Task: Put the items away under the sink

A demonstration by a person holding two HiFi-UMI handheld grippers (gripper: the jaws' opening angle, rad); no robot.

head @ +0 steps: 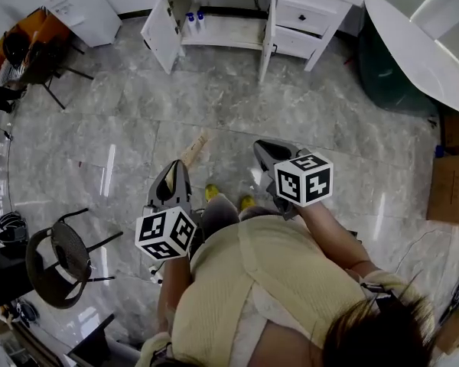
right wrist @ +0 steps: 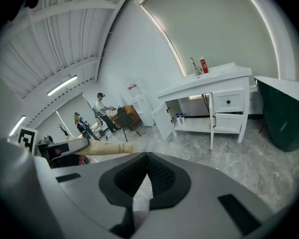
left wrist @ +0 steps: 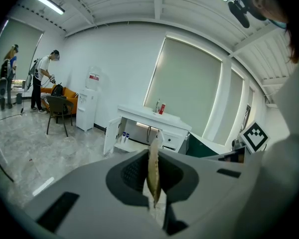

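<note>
A flat tan paper packet [head: 195, 150] sticks out forward from my left gripper [head: 174, 168], which is shut on it. In the left gripper view the packet [left wrist: 153, 171] stands edge-on between the closed jaws. My right gripper [head: 266, 148] is beside it over the floor, shut with nothing in it; its jaws meet at the tips [right wrist: 147, 156]. The white sink cabinet [head: 245, 30] is a few steps ahead, doors open, with two small bottles [head: 193, 21] on its shelf. From the right gripper view the packet [right wrist: 102, 147] shows at the left.
A dark green tub [head: 390, 63] with a white curved top stands right of the cabinet. Cardboard boxes [head: 450, 189] sit at the right edge. A wire chair [head: 61, 262] is at my left, more chairs [head: 30, 60] and a white unit [head: 84, 6] farther back. Two people [left wrist: 40, 78] stand far off.
</note>
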